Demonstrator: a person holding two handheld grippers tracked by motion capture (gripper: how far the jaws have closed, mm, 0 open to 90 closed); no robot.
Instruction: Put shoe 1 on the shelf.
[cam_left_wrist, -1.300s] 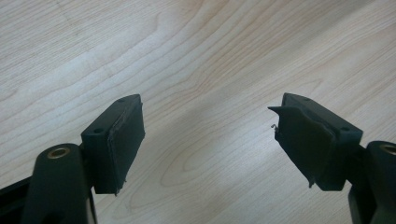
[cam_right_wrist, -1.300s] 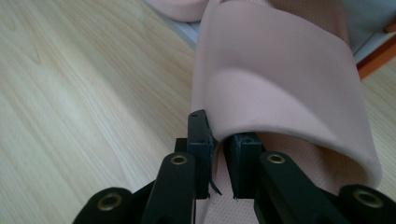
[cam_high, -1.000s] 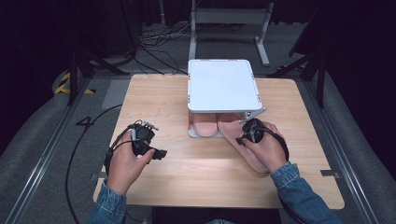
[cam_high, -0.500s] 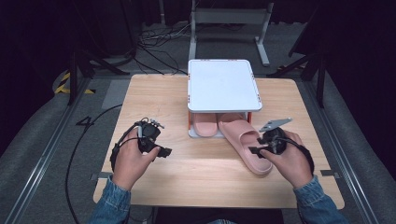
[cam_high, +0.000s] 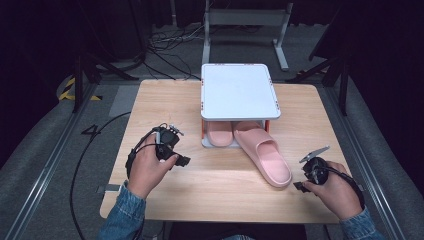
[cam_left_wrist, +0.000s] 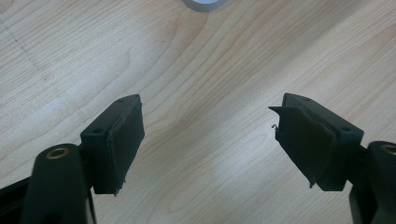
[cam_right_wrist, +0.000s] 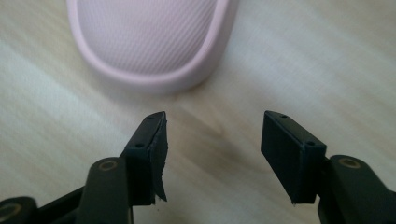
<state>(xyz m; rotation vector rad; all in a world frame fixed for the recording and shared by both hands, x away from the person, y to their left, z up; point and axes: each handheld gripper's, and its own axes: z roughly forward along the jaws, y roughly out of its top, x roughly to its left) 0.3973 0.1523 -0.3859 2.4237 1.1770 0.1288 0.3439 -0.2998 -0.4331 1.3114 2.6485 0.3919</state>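
Observation:
A pink slipper (cam_high: 265, 155) lies slanted on the wooden table (cam_high: 220, 185), its toe under the white rack (cam_high: 239, 90) and its heel toward the front right. Its heel (cam_right_wrist: 149, 37) lies just ahead of my right gripper (cam_right_wrist: 212, 154). That right gripper (cam_high: 302, 177) sits to the right of the heel; its jaws have just been opening and nothing is between them. A second pink slipper (cam_high: 219, 134) sits under the rack on the left. My left gripper (cam_high: 178, 146) hovers left of the rack, open (cam_left_wrist: 210, 140) over bare wood.
The rack stands at the table's back middle on short legs, its flat white top bare. A black cable (cam_high: 95, 140) trails off the table's left side. Dark floor with stands and wires surrounds the table.
My right gripper has let go of the slanted slipper, opened, and moved right and toward the front edge. The slipper stayed angled out of the rack. The left hand barely shifted.

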